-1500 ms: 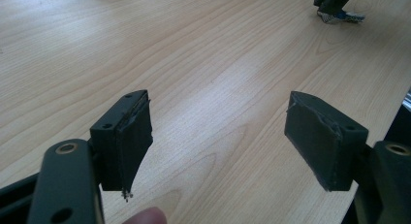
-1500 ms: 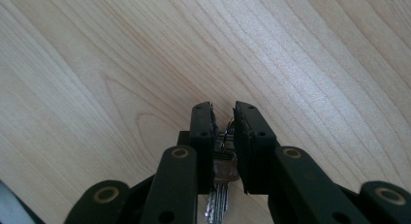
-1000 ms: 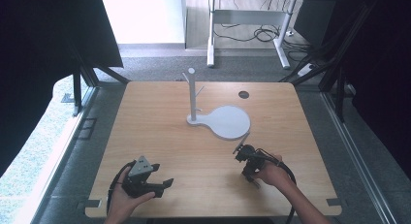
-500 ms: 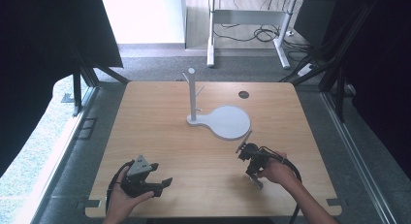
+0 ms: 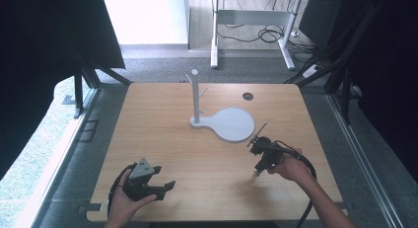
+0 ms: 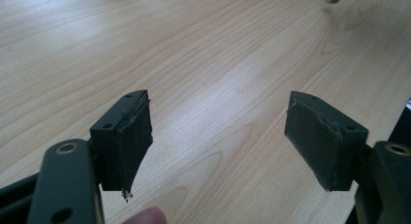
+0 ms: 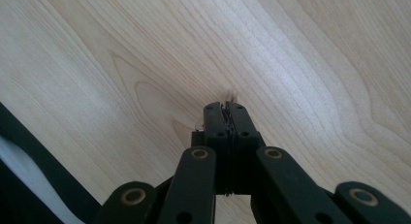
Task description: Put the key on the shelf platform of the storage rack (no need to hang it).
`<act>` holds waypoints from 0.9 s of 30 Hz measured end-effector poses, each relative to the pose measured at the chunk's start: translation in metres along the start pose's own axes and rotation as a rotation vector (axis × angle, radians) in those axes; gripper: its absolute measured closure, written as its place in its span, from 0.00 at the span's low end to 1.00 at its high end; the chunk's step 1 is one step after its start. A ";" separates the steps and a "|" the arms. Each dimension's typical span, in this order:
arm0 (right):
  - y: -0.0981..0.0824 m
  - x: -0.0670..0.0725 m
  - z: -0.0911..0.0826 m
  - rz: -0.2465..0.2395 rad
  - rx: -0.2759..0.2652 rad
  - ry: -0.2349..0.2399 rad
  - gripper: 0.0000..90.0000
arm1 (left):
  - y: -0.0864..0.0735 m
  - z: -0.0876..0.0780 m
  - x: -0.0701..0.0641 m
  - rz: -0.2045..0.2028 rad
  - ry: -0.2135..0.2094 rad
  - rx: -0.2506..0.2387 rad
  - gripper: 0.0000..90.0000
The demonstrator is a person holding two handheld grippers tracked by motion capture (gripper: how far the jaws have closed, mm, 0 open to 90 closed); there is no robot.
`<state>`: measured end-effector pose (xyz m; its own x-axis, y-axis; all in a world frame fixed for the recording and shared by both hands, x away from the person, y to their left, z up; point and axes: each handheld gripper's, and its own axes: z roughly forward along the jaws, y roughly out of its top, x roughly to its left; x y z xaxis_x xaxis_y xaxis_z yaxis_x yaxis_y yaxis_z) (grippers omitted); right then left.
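**Right tool pressed together above bare wood, left tool spread**

Your right tool [image 5: 256,172] points down at the worktop [image 5: 162,134], and its tip blurs in the high view, so you cannot make out there whether it carries anything. In the right gripper view the two black jaws meet flat against each other with a thin frayed seam between the pads; nothing shows between them. A small dark smudge lies on the wood just past the tips, too faint to name. The dark strip at the lower left of that view is the worktop's edge, cut off by the frame.

Your left tool [image 5: 162,187] rests near the front left corner, in your hand, with its grey three-cornered plate on top. In the left gripper view [image 6: 218,136] its jaws stand wide apart over pale wood, the pads matt black with ragged edges. A fingertip pokes in at the bottom edge, mostly cut off.

The worktop is light wood with a long wavy grain and a soft sheen. Near its middle stands a white stand [image 5: 222,120]: a flat round base with a thin upright post and short pegs, well apart from both tools. A dark round hole [image 5: 248,96] sits behind it.
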<state>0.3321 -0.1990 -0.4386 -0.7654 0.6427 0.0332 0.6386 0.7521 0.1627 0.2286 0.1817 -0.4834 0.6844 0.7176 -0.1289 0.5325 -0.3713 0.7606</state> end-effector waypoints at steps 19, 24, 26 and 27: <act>0.005 -0.006 -0.012 -0.001 -0.023 -0.018 0.99 | 0.000 0.000 0.000 -0.001 0.003 -0.001 0.28; 0.008 -0.009 -0.015 0.006 -0.030 -0.023 0.99 | 0.000 0.001 0.000 0.000 0.002 0.003 0.28; 0.008 -0.010 -0.015 0.005 -0.032 -0.023 0.99 | 0.000 0.001 0.000 0.000 0.002 0.003 0.28; 0.009 -0.010 -0.016 0.006 -0.036 -0.023 0.99 | 0.000 0.001 0.000 -0.001 0.003 0.002 0.28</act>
<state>0.3444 -0.2012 -0.4222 -0.7592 0.6507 0.0122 0.6397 0.7426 0.1981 0.2290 0.1814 -0.4844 0.6825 0.7195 -0.1281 0.5344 -0.3718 0.7591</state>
